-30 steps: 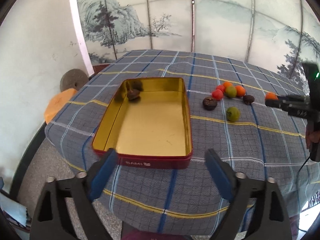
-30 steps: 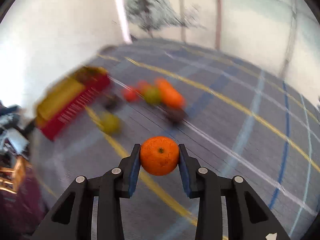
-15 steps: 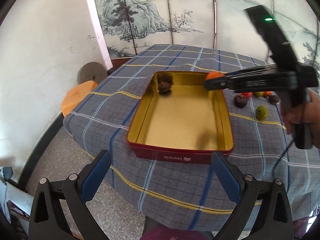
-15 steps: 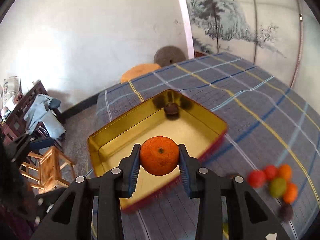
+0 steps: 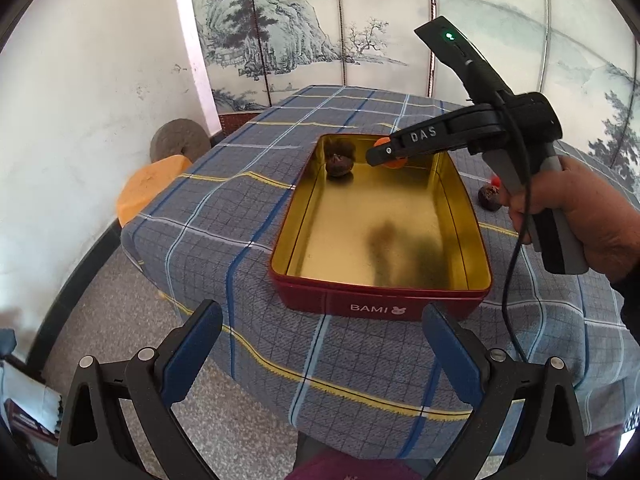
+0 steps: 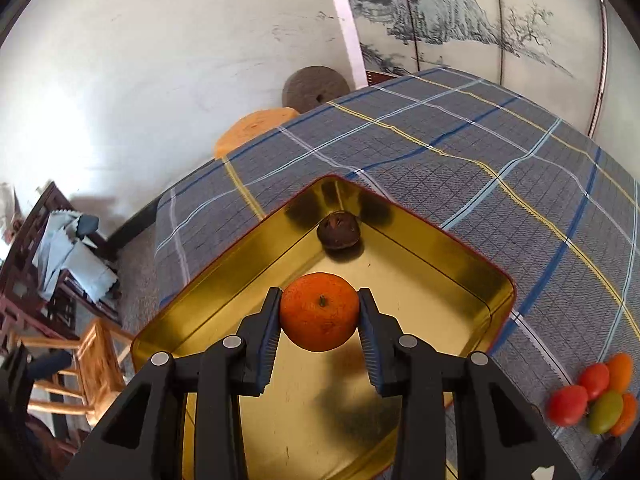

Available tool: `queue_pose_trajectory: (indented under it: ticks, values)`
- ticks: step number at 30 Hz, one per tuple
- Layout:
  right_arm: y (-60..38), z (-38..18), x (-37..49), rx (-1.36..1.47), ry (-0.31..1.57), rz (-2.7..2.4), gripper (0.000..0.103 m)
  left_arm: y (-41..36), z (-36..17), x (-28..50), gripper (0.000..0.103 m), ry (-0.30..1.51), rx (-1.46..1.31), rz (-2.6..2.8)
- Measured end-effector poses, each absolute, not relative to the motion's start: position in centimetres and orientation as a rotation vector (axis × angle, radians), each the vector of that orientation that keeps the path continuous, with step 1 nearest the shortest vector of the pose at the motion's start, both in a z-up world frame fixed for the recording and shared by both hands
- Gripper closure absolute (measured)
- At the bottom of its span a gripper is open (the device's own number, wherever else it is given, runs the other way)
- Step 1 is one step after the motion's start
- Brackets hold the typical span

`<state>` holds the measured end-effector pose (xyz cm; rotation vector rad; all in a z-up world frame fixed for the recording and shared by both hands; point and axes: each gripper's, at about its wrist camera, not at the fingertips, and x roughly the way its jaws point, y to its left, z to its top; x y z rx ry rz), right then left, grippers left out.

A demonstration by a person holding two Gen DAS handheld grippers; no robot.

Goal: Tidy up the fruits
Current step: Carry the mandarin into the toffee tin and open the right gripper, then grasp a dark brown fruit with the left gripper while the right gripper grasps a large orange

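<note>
A red tin with a gold inside [image 5: 360, 308] [image 6: 496, 280] sits on the checked tablecloth. A dark brown fruit [image 5: 338, 165] [image 6: 338, 230] lies in its far corner. My right gripper [image 6: 319, 312] is shut on an orange mandarin [image 6: 319, 311] and holds it above the tin's far end, near the brown fruit; the mandarin shows partly behind the fingers in the left wrist view [image 5: 396, 165]. My left gripper [image 5: 322, 344] is open and empty, held back off the table's near edge. A cluster of red, orange and green fruits [image 6: 596, 396] lies on the cloth right of the tin.
Another dark fruit [image 5: 489, 197] lies on the cloth right of the tin. A round orange stool [image 5: 150, 184] and a stone disc [image 5: 180, 142] stand by the wall left of the table. Wooden chairs [image 6: 92, 364] stand on the floor. A painted screen is behind.
My right gripper carried the mandarin from the fruit cluster leftward to over the tin's far end. My left gripper drew back and shifted left; it stays open.
</note>
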<state>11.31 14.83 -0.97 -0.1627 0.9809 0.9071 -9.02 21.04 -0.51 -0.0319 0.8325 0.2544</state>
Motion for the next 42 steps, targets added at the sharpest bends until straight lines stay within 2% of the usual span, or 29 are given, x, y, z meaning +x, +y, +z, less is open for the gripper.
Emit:
queue_pose_trajectory:
  ticks: [9, 13, 14, 18, 22, 28, 33, 42]
  values:
    - [17.1, -0.5, 11.6, -0.121, 0.977, 0.929, 0.066, 21.3, -1.5, -8.8, 0.003, 0.883, -0.043, 0.242]
    - [15.9, 1.3, 11.1, -0.010, 0.899, 0.980, 0.034, 21.0, -1.5, -8.8, 0.003, 0.879, -0.035, 0.243]
    - [15.6, 1.7, 11.0, 0.003, 0.882, 0.979, 0.032, 21.0, -1.5, -8.8, 0.003, 0.882, -0.036, 0.239]
    - [11.5, 3.4, 9.7, 0.093, 0.824, 0.981, 0.032, 20.5, -1.4, -8.9, 0.003, 0.875, -0.027, 0.225]
    - [5.7, 3.5, 6.3, 0.052, 0.764, 0.918, 0.032, 19.5, -1.1, -8.9, 0.003, 0.859, 0.001, 0.193]
    - [-5.6, 0.1, 2.1, -0.073, 0.801, 0.662, 0.032, 17.2, -0.7, -8.7, 0.003, 0.844, 0.047, 0.104]
    - [-13.6, -2.1, 0.4, -0.056, 0.849, 0.493, 0.032, 14.6, -0.2, -8.1, 0.003, 0.839, 0.116, 0.024]
    - [-23.0, -4.6, 1.5, 0.028, 0.871, 0.285, 0.021, 10.7, 2.6, -2.4, 0.003, 0.850, 0.151, -0.205]
